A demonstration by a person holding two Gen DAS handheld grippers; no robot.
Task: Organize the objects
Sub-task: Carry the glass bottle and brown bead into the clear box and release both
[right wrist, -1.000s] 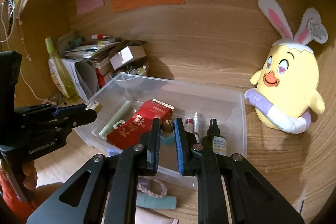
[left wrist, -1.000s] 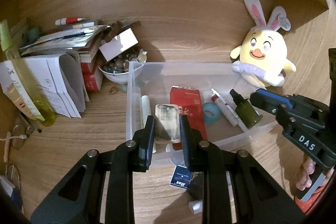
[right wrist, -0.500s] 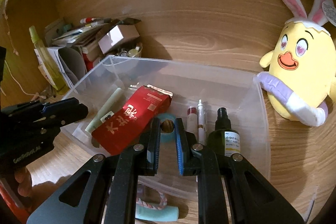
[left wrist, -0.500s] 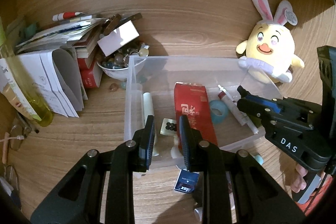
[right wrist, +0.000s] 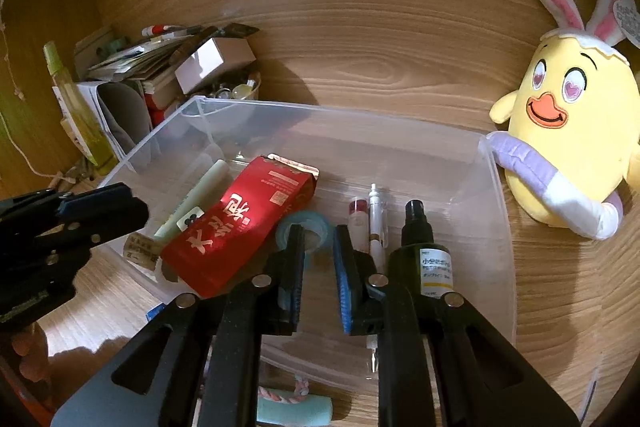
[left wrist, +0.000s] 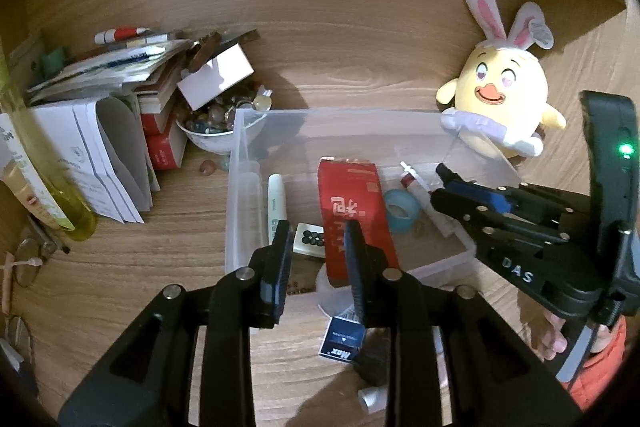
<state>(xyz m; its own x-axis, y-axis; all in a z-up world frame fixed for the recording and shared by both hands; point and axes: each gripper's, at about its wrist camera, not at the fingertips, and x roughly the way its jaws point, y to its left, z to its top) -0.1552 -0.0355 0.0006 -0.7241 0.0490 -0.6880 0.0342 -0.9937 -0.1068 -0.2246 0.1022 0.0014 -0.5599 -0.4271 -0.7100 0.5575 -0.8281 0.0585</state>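
A clear plastic bin [left wrist: 236, 187] [right wrist: 496, 187] holds a red box [left wrist: 352, 203] [right wrist: 240, 223], a pale green marker [left wrist: 277, 199], a blue tape roll [left wrist: 400, 211] [right wrist: 306, 227], two pens [right wrist: 376, 215] and a dark spray bottle [right wrist: 424, 251]. My left gripper [left wrist: 316, 239] [right wrist: 134, 205] hovers at the bin's near wall. Its jaws are opening and grip nothing. A small white tile with black dots [left wrist: 310, 235] lies on the bin floor behind the gap. My right gripper [right wrist: 319, 233] [left wrist: 439, 183] reaches into the bin just before the tape roll, jaws opening, nothing pressed between them.
A yellow plush chick [left wrist: 496, 107] [right wrist: 560, 147] leans against the bin's right side. A bowl of stones [left wrist: 216, 131], stacked papers and books [left wrist: 100, 107] and a yellow-green bottle [left wrist: 52, 187] crowd the left. A small blue box [left wrist: 340, 341] and a teal roll [right wrist: 296, 407] lie before the bin.
The left gripper let go of the pale tile, which now lies in the bin. The right gripper sank into the bin toward the tape roll. Both pairs of jaws have parted slightly.
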